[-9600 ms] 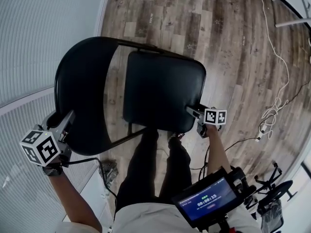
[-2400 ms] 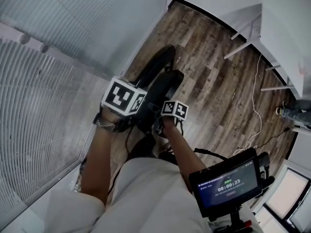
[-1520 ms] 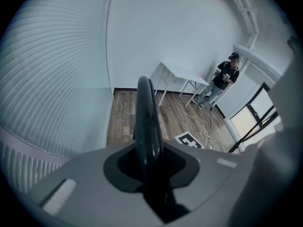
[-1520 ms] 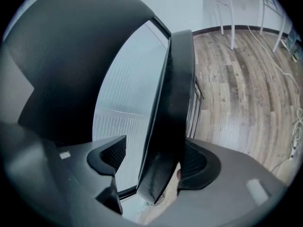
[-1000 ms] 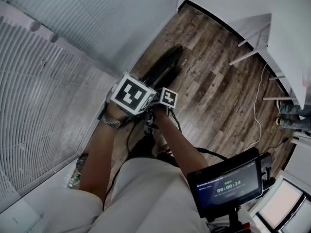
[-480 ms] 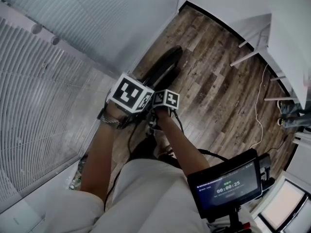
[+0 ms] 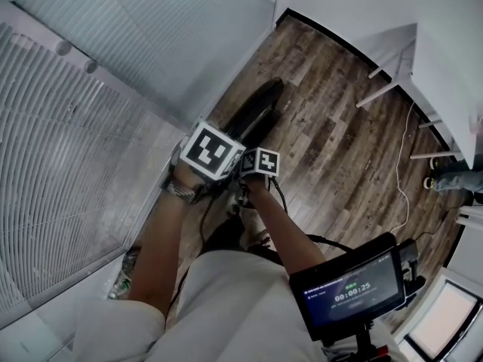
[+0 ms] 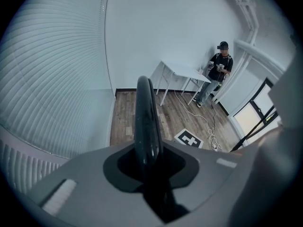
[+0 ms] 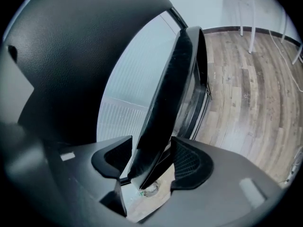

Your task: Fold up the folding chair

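The black folding chair (image 7: pixel 254 114) stands folded flat on the wood floor, edge-on in the head view, next to the wall of blinds. My left gripper (image 7: pixel 220 173) is shut on the rim of the backrest (image 8: pixel 146 122), which runs up between its jaws in the left gripper view (image 8: pixel 149 167). My right gripper (image 7: pixel 243 185) sits close beside the left one. Its jaws (image 9: pixel 151 157) are closing around the padded seat's edge (image 9: pixel 168 103); the right pad (image 9: pixel 187 162) is at the seat, and a thin gap shows at the left pad. The chair's legs are hidden.
White blinds (image 7: pixel 68 142) and a wall stand close on the left. A white table (image 8: pixel 182 72) and a person (image 8: pixel 219 65) are in the far corner. Cables (image 7: pixel 400 179) trail over the floor at the right. A screen unit (image 7: pixel 351 292) hangs at my waist.
The chair, open with the seat down in the earliest frame, now stands folded flat. Over the last second both grippers have stayed at its top edge; the right one has shifted slightly.
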`<action>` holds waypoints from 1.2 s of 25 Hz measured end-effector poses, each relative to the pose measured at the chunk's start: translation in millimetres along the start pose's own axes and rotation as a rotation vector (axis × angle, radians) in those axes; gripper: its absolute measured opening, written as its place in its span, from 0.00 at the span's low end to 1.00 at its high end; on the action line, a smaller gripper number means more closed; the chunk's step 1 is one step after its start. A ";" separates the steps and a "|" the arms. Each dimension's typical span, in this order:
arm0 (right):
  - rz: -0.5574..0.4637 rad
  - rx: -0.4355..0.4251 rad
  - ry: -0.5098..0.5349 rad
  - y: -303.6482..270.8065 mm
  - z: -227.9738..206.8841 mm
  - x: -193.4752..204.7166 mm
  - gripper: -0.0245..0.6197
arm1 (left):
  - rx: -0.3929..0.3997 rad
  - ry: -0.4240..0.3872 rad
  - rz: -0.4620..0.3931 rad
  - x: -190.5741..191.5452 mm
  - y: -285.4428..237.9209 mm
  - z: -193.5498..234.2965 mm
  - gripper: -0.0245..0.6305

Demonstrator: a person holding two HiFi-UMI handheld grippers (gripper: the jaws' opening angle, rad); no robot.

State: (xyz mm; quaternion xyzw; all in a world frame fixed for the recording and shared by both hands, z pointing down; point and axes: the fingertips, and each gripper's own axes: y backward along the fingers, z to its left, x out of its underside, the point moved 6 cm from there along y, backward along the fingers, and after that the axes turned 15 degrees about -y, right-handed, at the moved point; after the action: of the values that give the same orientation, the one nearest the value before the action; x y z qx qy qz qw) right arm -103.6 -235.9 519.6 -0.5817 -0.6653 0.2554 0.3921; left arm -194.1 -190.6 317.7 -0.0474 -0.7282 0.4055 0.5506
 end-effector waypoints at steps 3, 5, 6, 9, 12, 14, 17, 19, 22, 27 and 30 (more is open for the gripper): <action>0.014 0.002 -0.015 6.6 -6.7 5.3 0.42 | -0.011 -0.006 0.020 -1.2 0.8 -5.6 0.12; 0.022 -0.011 -0.040 8.5 -11.4 7.6 0.42 | -0.015 -0.006 0.024 -1.9 1.1 -8.1 0.12; 0.024 -0.017 -0.043 9.5 -13.1 8.1 0.42 | -0.020 -0.009 0.023 -3.2 1.3 -9.5 0.12; 0.028 -0.024 -0.025 12.4 -15.4 8.3 0.41 | -0.032 -0.020 0.020 -5.9 1.0 -12.8 0.12; 0.025 -0.028 -0.012 14.8 -17.0 8.0 0.38 | -0.042 -0.023 0.028 -4.8 -0.2 -11.8 0.12; 0.021 -0.037 0.001 20.3 -13.1 9.1 0.37 | -0.042 -0.021 0.030 -2.7 -1.4 -8.1 0.12; 0.002 -0.029 0.072 31.4 -7.2 8.4 0.37 | -0.032 -0.021 0.012 -0.2 -5.1 -1.1 0.12; -0.038 -0.009 0.112 43.5 -7.5 4.3 0.32 | -0.028 -0.021 0.002 1.4 -7.0 2.0 0.12; -0.117 0.002 0.127 68.4 -9.9 -4.2 0.19 | -0.027 -0.022 -0.002 1.4 -8.0 1.9 0.12; -0.224 0.031 0.186 108.8 -12.4 -14.2 0.06 | -0.031 -0.027 -0.001 -0.1 -9.2 -1.5 0.12; -0.271 0.035 0.231 128.3 -8.3 -17.5 0.04 | -0.035 -0.029 0.003 -0.5 -8.3 -1.0 0.12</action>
State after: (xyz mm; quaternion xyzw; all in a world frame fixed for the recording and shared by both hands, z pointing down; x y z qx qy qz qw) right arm -22.9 -229.2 418.3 -0.5054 -0.6835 0.1433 0.5068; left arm -190.0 -195.9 322.7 -0.0526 -0.7430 0.3941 0.5384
